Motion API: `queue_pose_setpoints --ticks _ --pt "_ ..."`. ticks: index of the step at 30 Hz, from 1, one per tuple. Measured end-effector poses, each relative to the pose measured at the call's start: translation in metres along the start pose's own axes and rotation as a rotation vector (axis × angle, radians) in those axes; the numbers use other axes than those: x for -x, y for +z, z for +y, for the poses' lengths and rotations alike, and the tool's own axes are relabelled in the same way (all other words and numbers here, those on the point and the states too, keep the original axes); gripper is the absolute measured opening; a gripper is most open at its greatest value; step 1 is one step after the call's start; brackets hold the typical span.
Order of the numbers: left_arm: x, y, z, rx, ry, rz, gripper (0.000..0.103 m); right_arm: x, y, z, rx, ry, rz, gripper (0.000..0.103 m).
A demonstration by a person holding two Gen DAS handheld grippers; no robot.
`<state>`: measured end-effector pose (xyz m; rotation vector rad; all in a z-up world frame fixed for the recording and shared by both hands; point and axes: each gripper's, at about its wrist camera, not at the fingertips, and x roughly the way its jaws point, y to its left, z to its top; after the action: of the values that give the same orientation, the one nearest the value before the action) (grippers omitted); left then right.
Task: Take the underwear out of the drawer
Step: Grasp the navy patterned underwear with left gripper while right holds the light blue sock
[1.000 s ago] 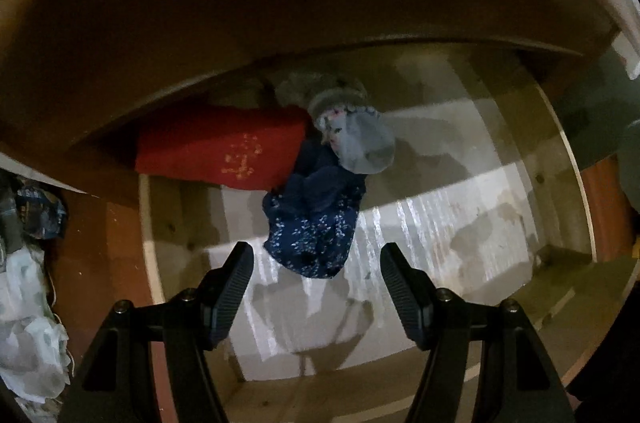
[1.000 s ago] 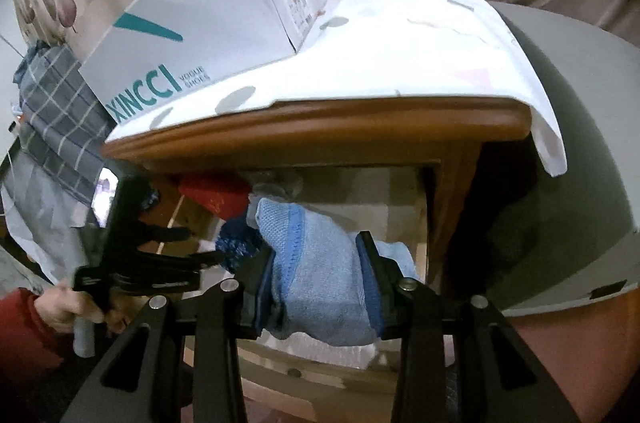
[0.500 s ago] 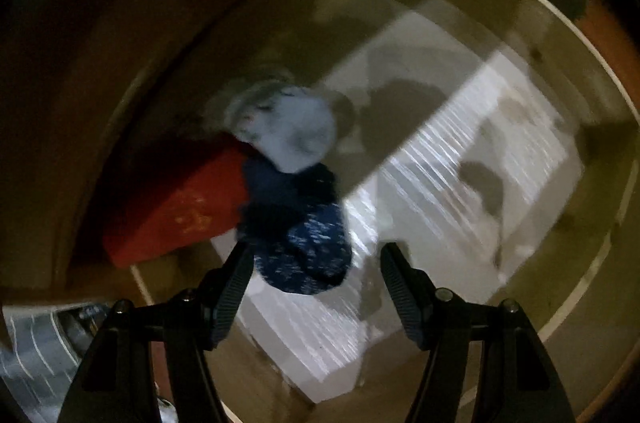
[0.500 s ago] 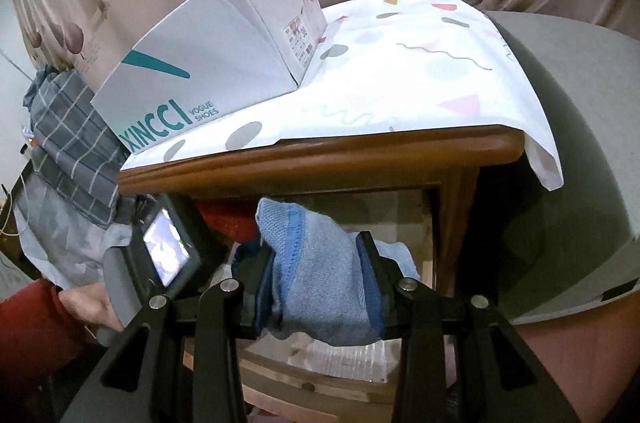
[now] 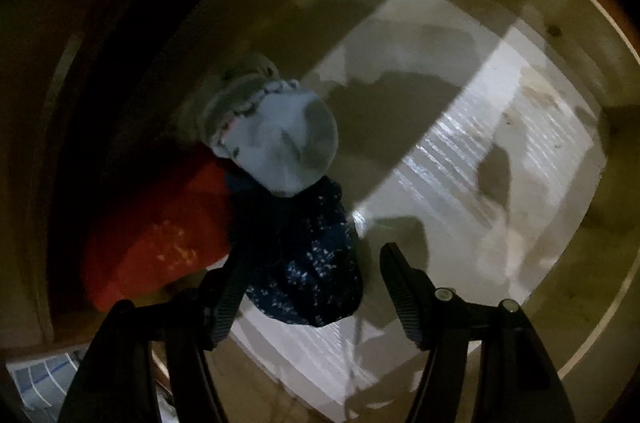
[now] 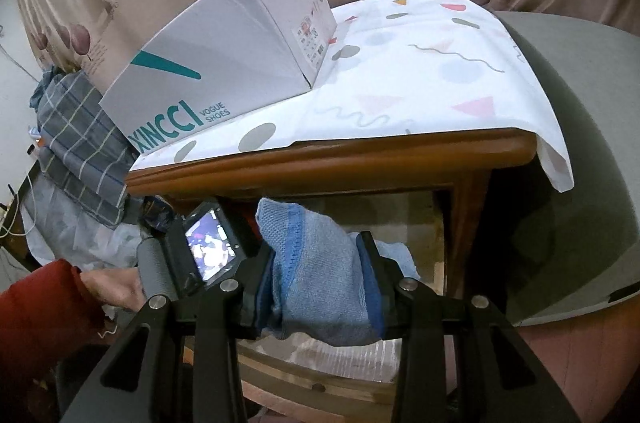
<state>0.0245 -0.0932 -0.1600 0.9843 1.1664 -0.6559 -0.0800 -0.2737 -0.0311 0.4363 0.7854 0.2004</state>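
The right tool (image 6: 316,287) is clenched on a blue garment (image 6: 320,275), lifted above the drawer (image 6: 320,363). The left tool (image 5: 312,287), jaws apart and empty, hangs over a dark patterned piece (image 5: 308,263); that piece, a pale piece (image 5: 280,143) and a red piece (image 5: 160,243) remain inside.

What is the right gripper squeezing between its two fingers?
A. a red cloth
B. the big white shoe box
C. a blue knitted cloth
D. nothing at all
C: in the right wrist view the right gripper has its pads pressed on both sides of a blue knitted cloth, held in front of the open drawer.
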Motion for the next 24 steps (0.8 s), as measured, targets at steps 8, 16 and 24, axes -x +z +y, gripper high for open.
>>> queue_pose_setpoints --ticks 8,16,24 --pt "-0.013 0.007 0.001 -0.021 -0.034 0.038 0.046 0.001 0.001 -0.005 -0.012 -0.011 -0.006 0.036" --pt "-0.017 -0.01 0.002 0.002 -0.063 0.089 0.031 0.002 0.003 -0.012 -0.036 -0.036 -0.011 0.036" --pt "-0.006 -0.032 -0.007 -0.023 -0.066 0.109 0.027 -0.003 0.003 -0.012 -0.026 -0.057 0.0 0.036"
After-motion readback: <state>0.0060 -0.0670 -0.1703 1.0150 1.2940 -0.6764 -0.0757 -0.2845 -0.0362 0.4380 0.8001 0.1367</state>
